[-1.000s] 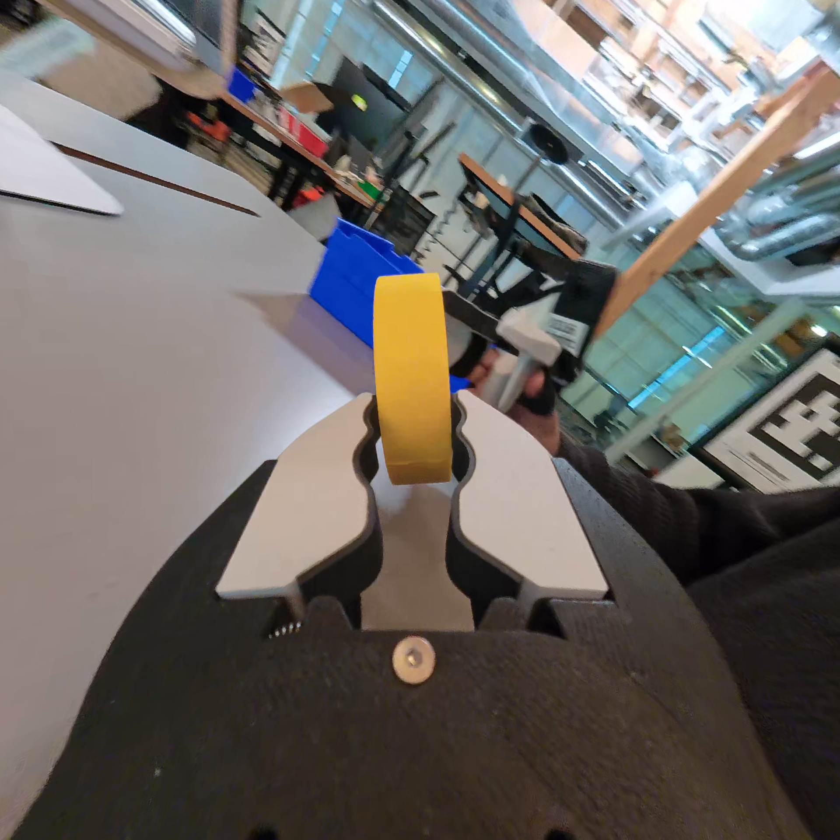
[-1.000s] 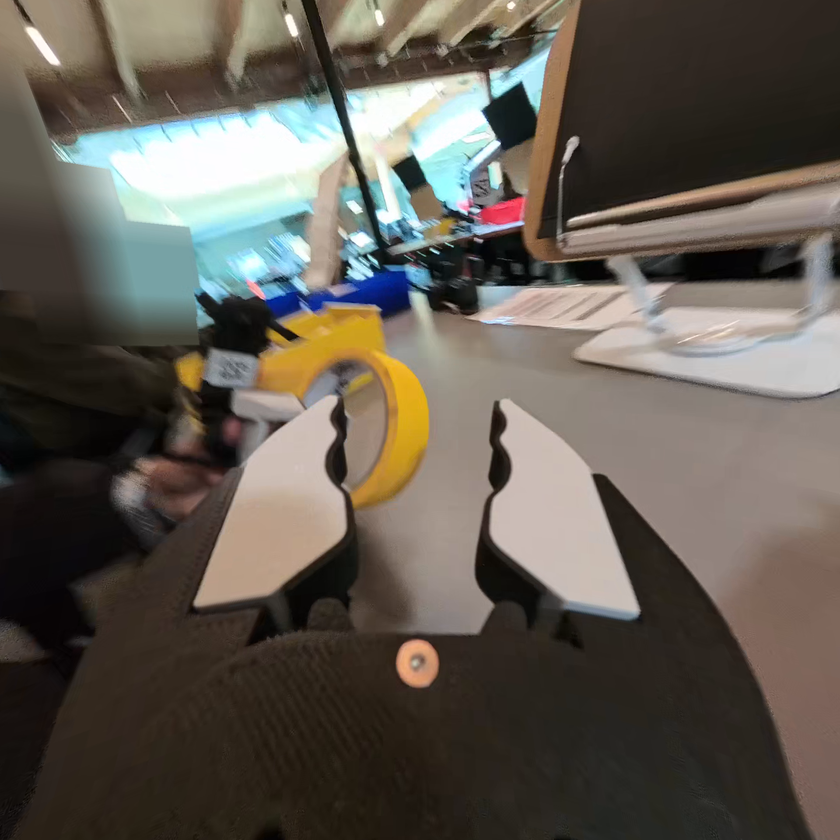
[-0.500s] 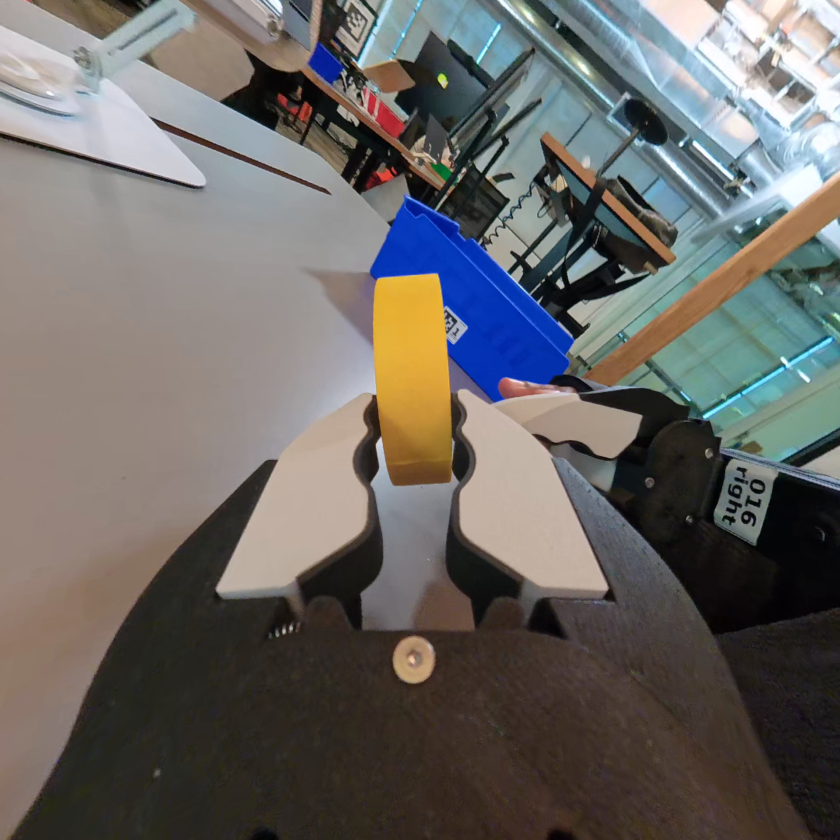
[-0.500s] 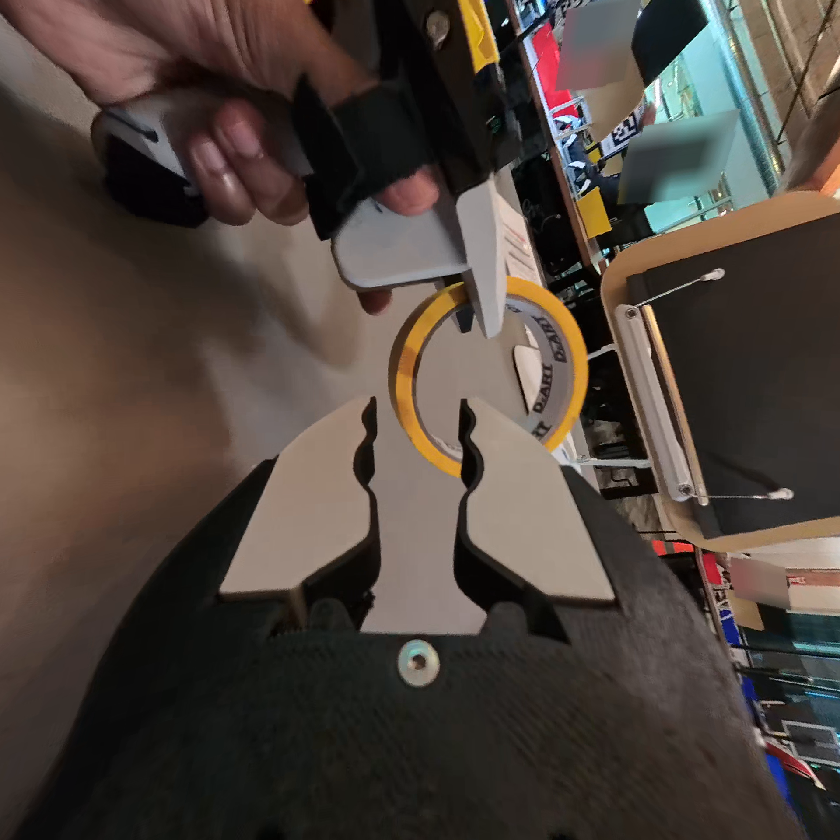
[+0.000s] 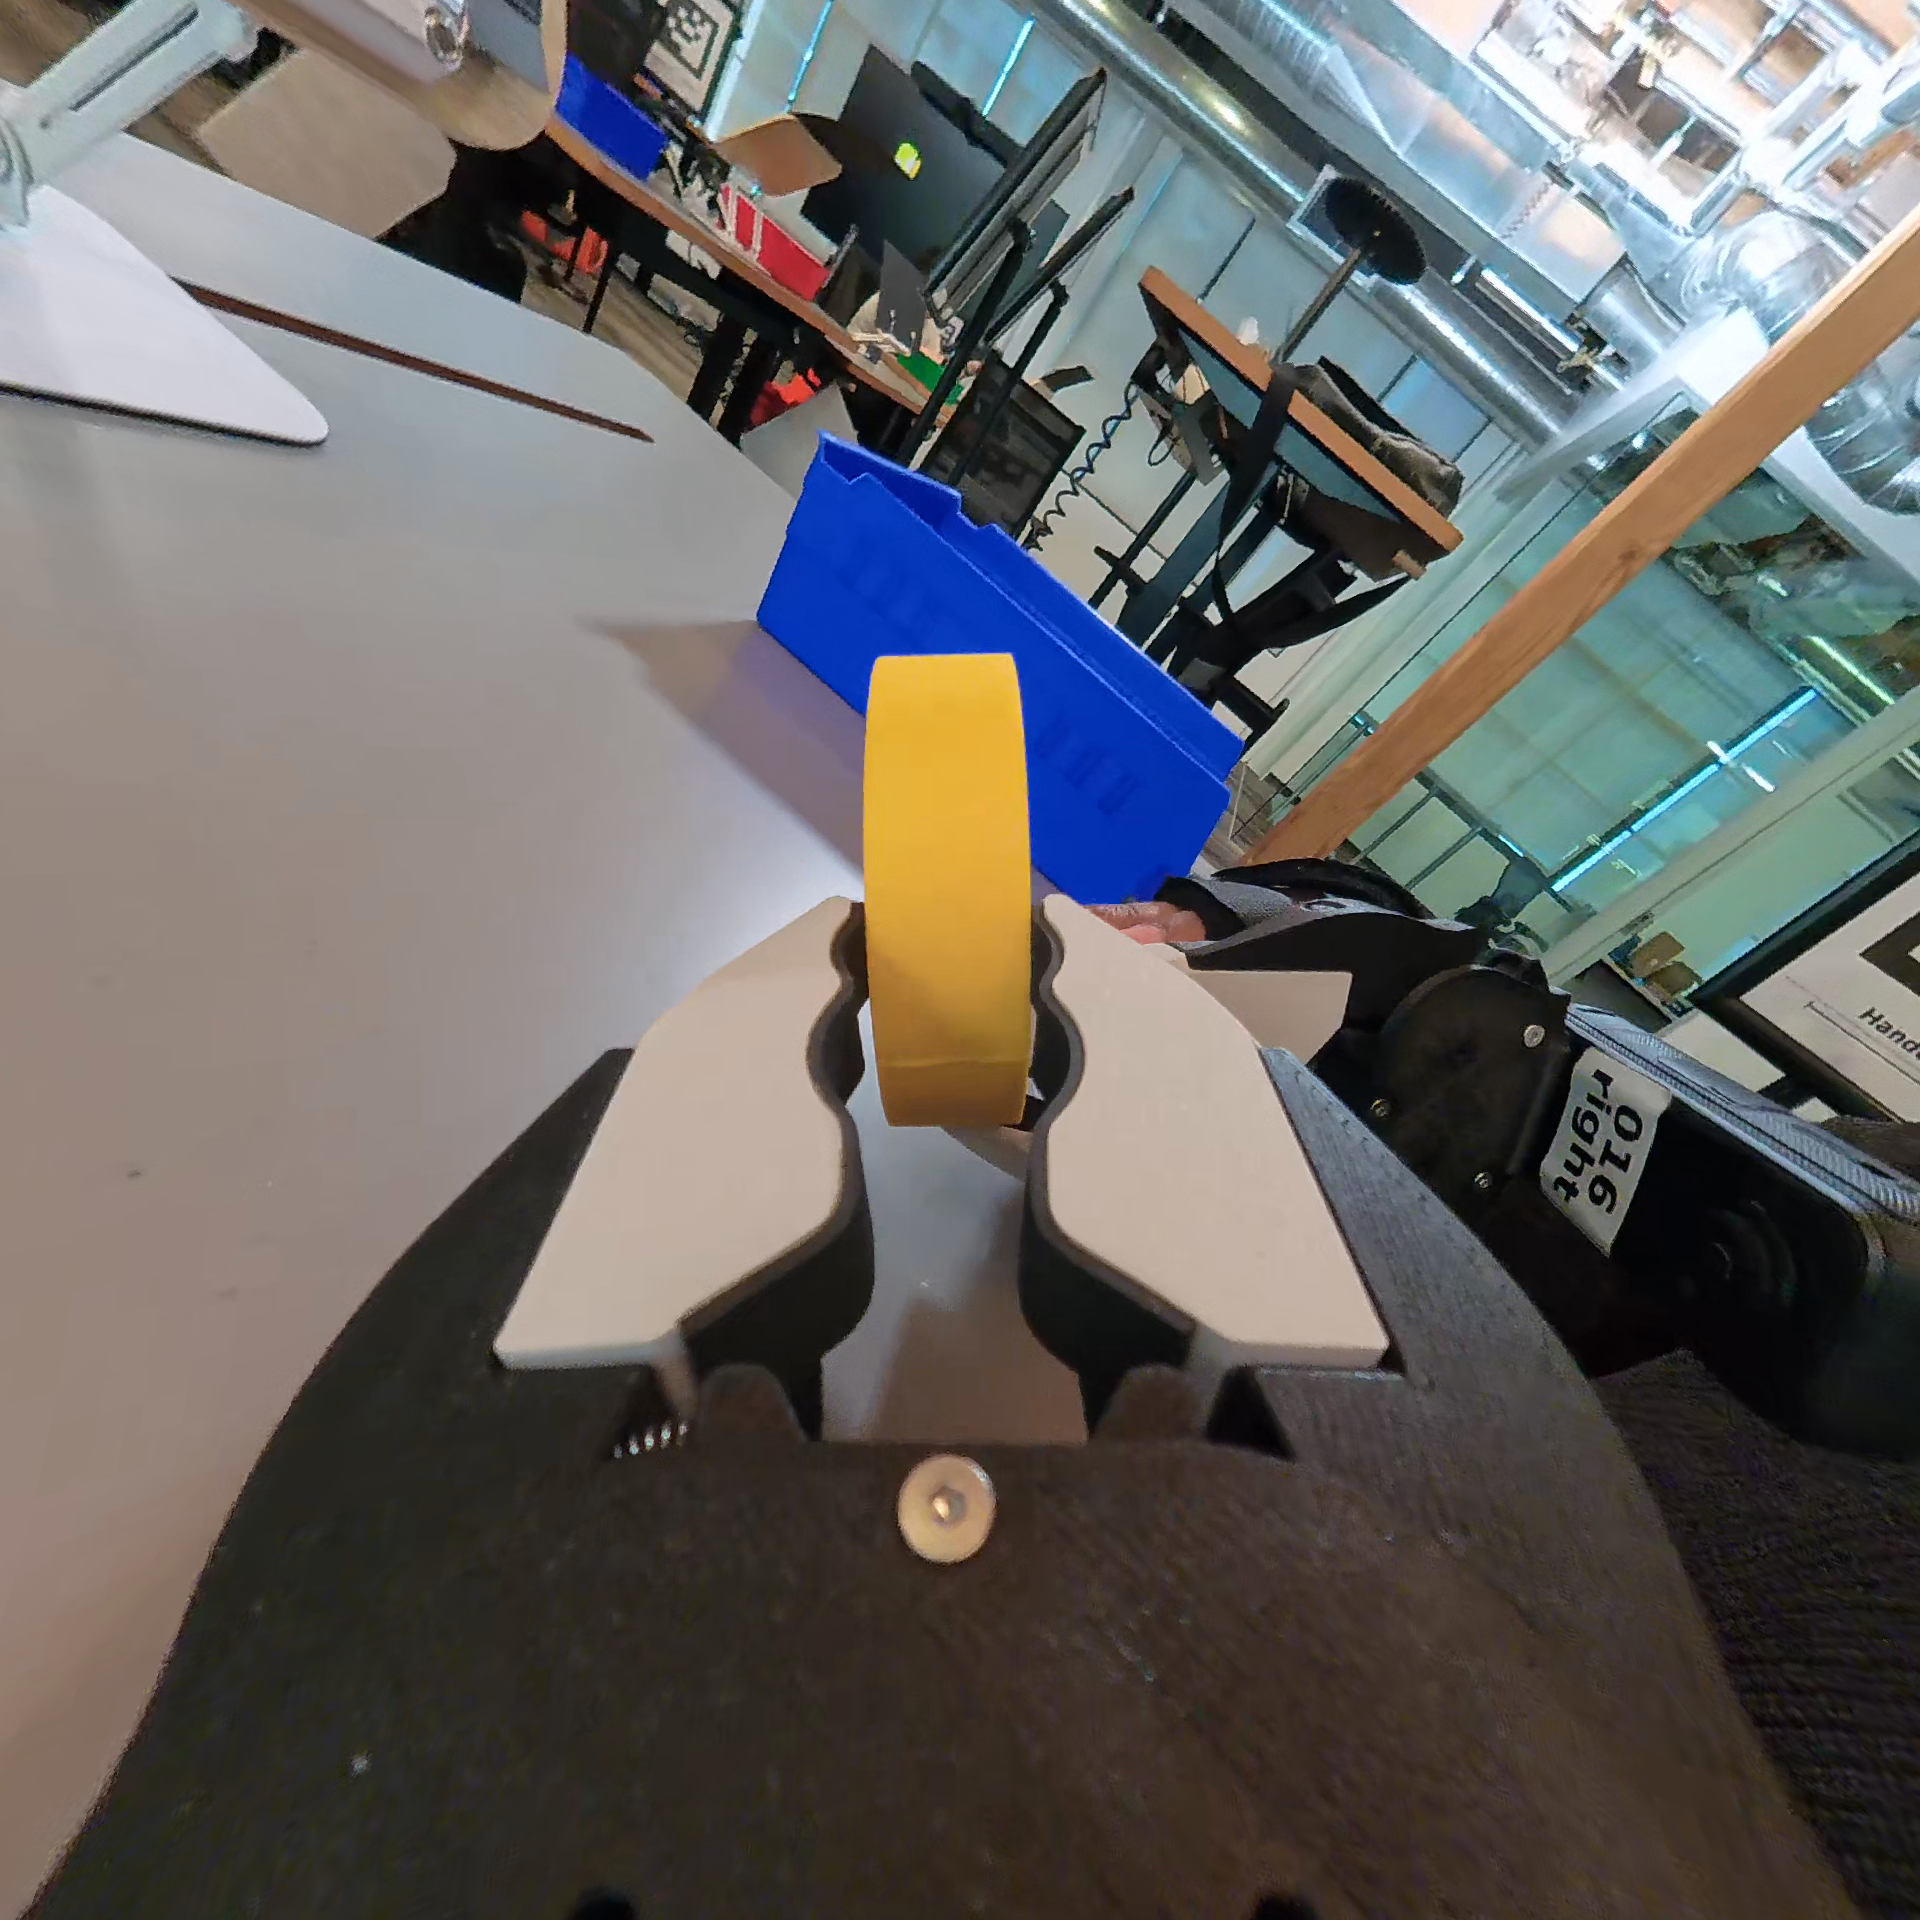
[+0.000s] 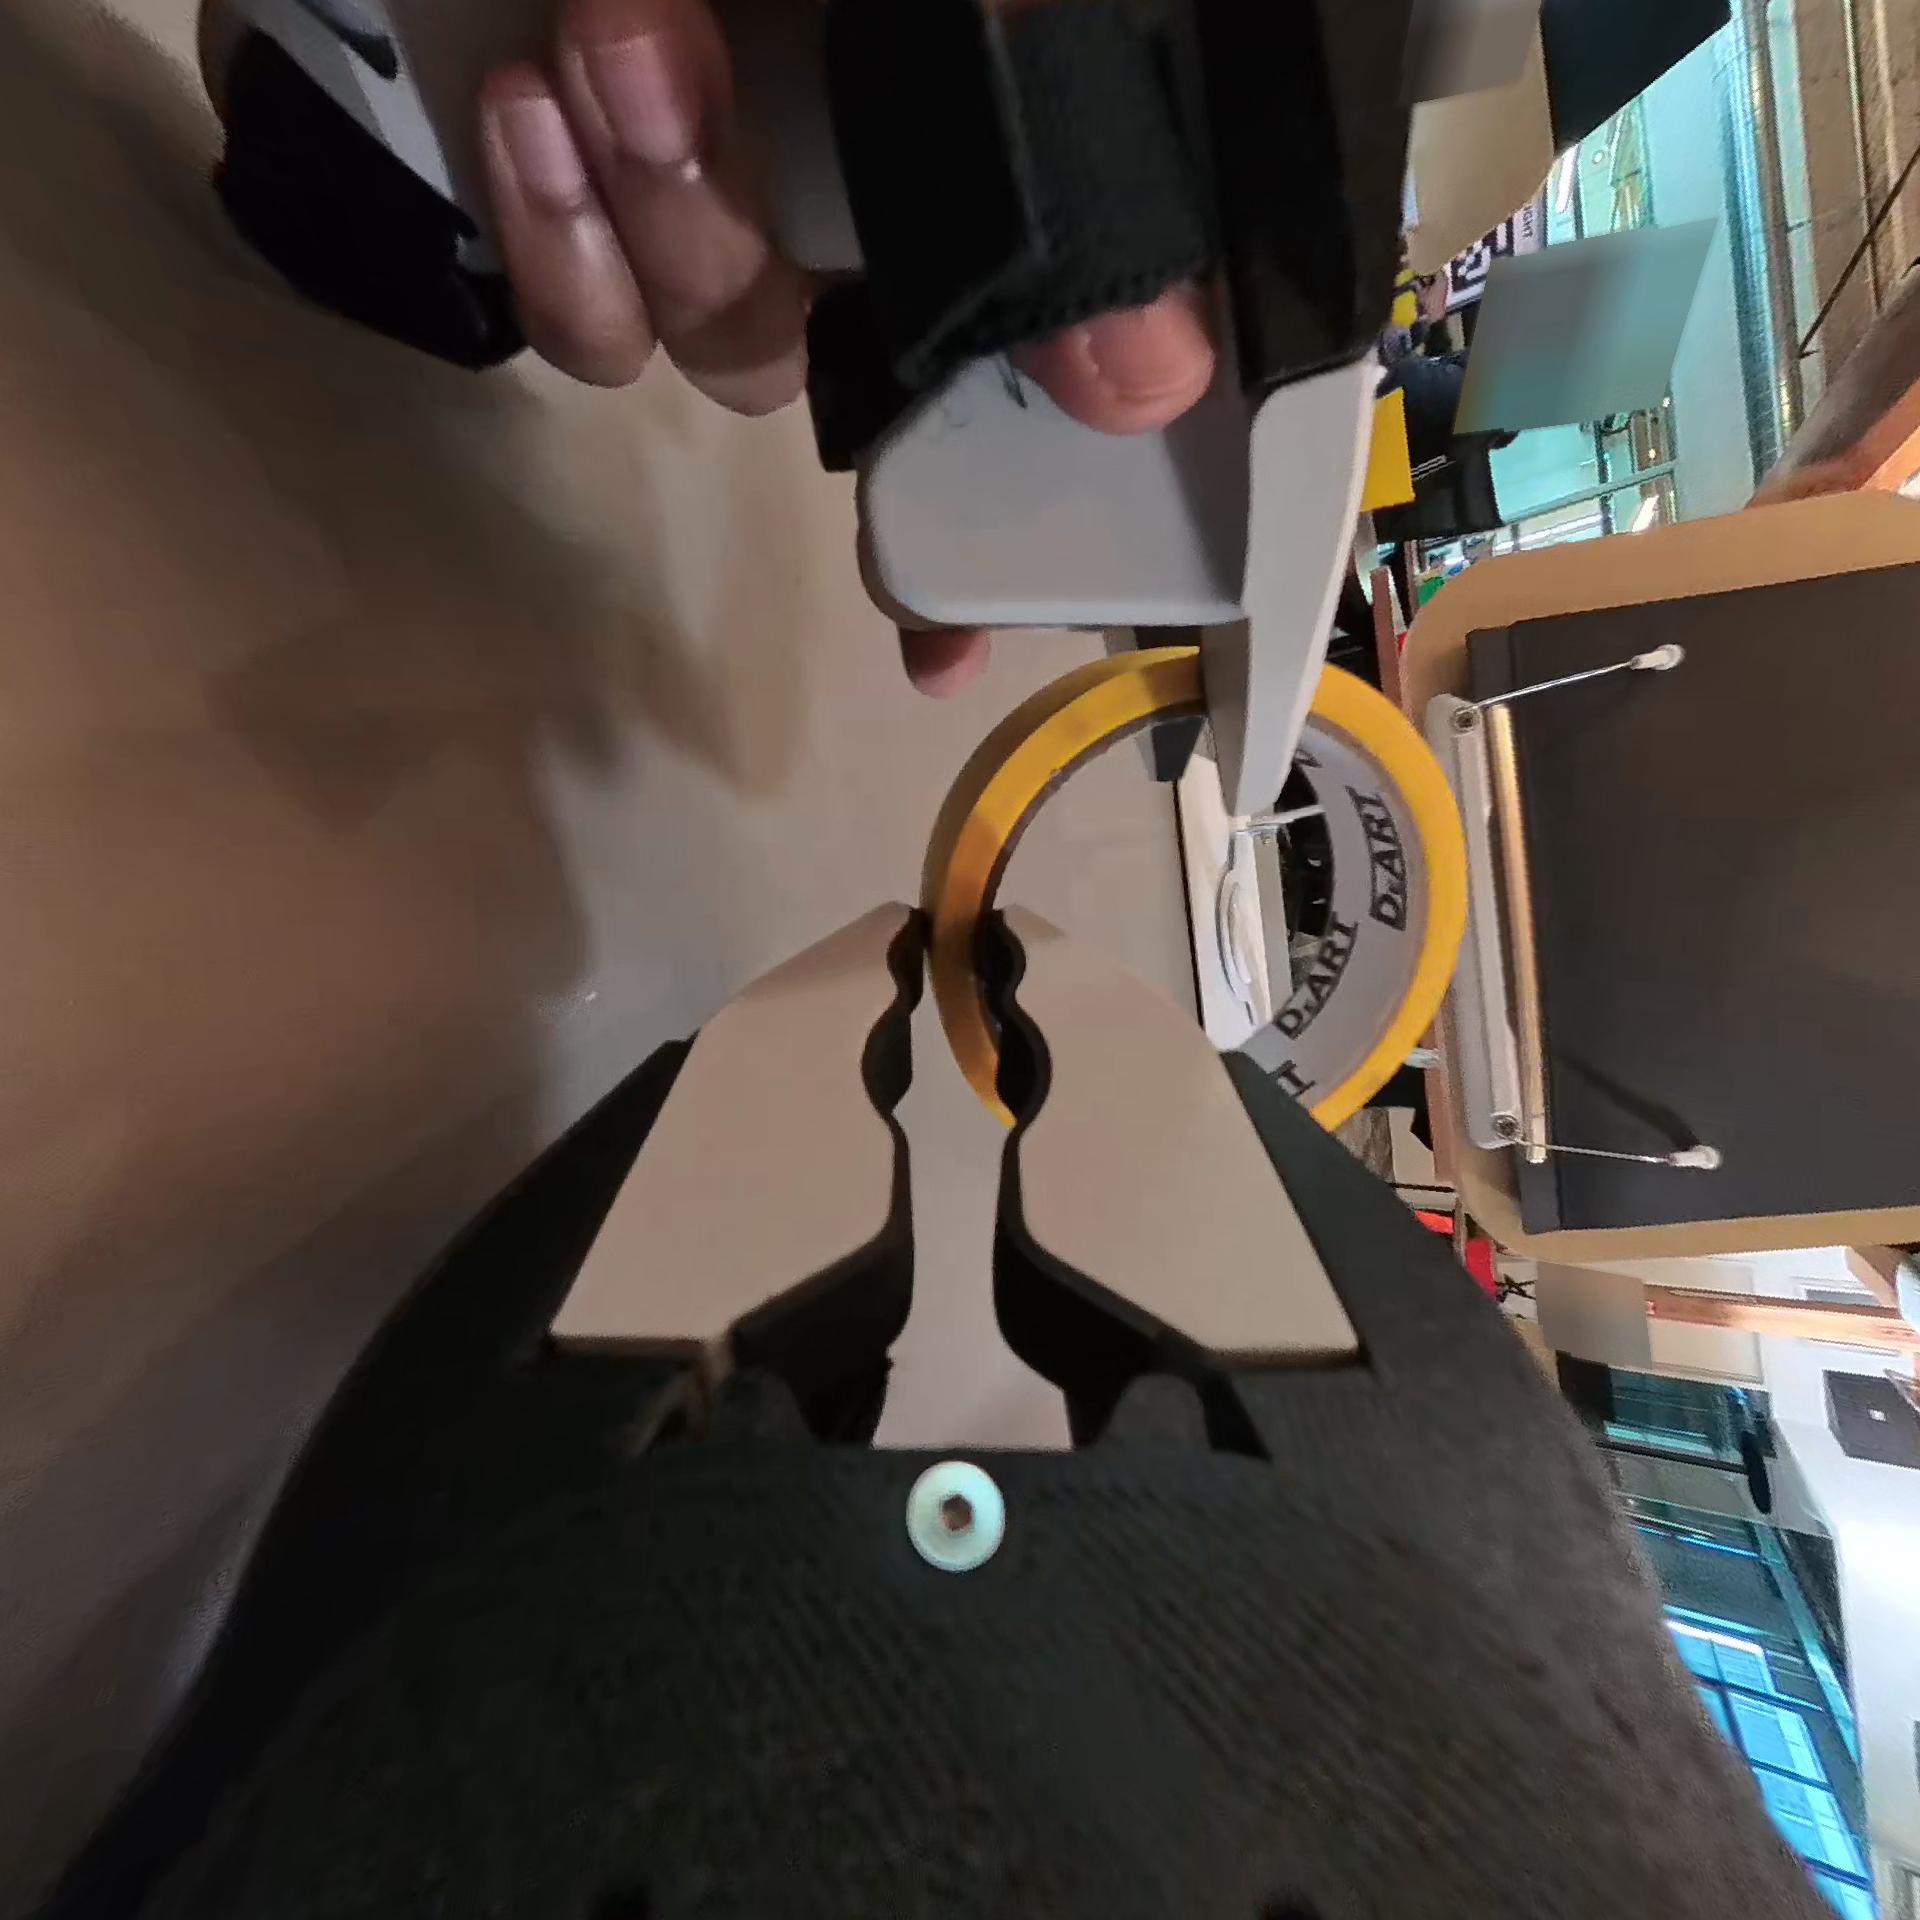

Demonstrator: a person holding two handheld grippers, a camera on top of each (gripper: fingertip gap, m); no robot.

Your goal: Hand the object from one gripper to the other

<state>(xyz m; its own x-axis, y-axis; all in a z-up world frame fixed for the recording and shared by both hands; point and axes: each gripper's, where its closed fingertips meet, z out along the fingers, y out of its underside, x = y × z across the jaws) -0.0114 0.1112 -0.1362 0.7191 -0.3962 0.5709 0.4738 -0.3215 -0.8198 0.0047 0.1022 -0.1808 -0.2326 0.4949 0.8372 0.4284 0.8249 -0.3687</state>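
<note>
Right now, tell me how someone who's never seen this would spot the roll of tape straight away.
Start at the grey table with the blue bin at its far edge. In front of the bin, held above the table, the yellow tape roll stands on edge, clamped by the left gripper and pinched on its rim by the right gripper. It is the only yellow ring there, held by both grippers.

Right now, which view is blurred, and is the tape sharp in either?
Left wrist view: sharp throughout, the yellow tape roll crisp in the left tool, straight lines bowed by the wide-angle lens. Right wrist view: motion blur smears the hand and the table; the tape stays fairly sharp.
</note>
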